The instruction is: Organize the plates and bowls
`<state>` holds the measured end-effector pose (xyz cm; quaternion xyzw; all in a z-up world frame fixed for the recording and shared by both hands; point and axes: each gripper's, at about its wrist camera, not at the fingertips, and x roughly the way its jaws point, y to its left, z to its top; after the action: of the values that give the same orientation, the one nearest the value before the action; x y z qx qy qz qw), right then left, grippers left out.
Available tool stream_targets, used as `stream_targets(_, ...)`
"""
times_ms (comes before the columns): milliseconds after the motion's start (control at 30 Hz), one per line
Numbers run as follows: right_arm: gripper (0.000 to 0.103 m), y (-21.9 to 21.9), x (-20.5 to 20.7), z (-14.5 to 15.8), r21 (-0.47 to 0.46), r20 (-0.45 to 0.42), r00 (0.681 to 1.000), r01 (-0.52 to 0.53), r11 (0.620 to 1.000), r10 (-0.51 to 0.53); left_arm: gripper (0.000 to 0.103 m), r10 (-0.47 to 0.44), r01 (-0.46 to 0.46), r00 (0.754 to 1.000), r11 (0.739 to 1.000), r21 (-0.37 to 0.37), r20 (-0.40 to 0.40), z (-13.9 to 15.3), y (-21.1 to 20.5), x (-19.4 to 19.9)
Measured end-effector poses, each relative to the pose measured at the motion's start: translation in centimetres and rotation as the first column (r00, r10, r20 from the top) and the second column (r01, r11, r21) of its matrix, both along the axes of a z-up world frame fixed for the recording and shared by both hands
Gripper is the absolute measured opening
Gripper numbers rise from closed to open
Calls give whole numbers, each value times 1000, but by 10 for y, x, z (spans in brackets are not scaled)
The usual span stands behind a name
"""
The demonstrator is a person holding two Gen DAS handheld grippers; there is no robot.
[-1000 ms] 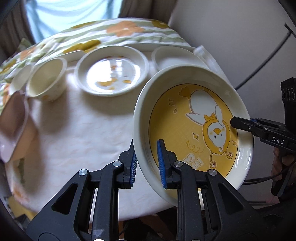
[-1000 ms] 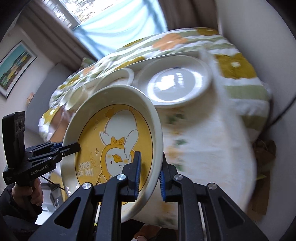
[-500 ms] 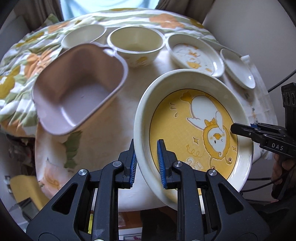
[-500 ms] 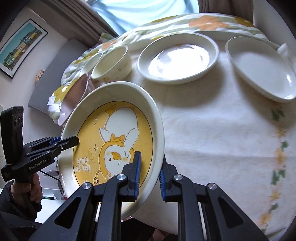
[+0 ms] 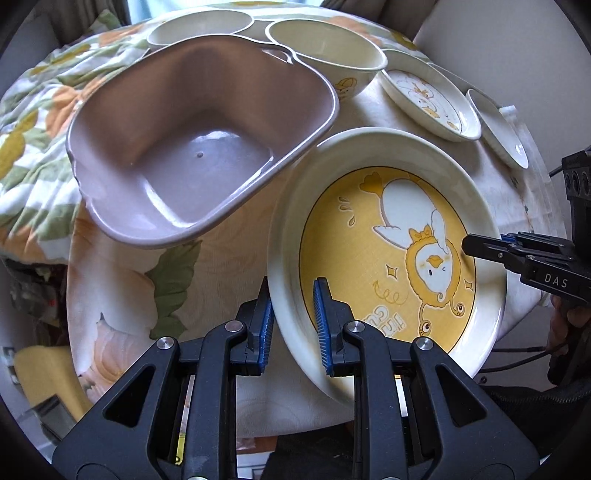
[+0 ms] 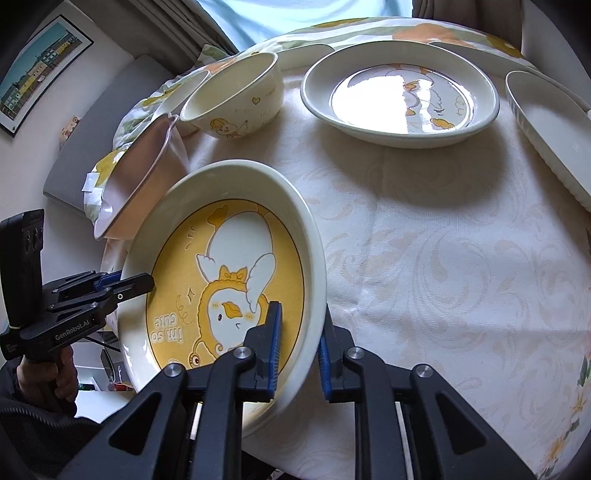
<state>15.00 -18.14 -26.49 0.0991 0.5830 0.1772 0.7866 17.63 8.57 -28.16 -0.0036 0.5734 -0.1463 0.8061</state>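
Observation:
A cream plate with a yellow duck picture point(image 5: 384, 221) hangs tilted above the table's near edge, held by both grippers. My left gripper point(image 5: 291, 314) is shut on its left rim, one blue pad inside and one outside. At the opposite rim my right gripper point(image 6: 299, 332) is shut the same way on this plate point(image 6: 221, 258). Each gripper shows in the other's view: the right gripper point(image 5: 480, 247) and the left gripper point(image 6: 136, 284). A pink plastic basin point(image 5: 199, 158) sits just left of the plate, its rim close to the plate's edge.
On the floral tablecloth point(image 6: 443, 258) stand a cream bowl point(image 6: 236, 99), a shallow duck plate point(image 6: 399, 92) and a white oval dish point(image 6: 546, 129). Another bowl point(image 5: 199, 27) sits behind the basin point(image 6: 136, 177). A person's hand point(image 6: 48, 373) holds the left gripper.
Both grippers carried the yellow plate across the table and lower, from beside the shallow plates to right next to the pink basin. Both grips stayed shut.

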Motion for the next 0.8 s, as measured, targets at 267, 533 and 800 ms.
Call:
stream_targets(267,18,11,2,1,-38,7,1000,-15,999,15,18,-11,10,1000,998,62,21,1,-14,0)
stream_targets(533,19,11,1,1,-44,5,1000,8,999,-8,18,1,-5,999,994,112,33,2,-21,3)
stream_targets(800,54,22,0,4,-47,5,1000,-11,999,12,69,-10,8,1000,994,105,15,-2,-28,2)
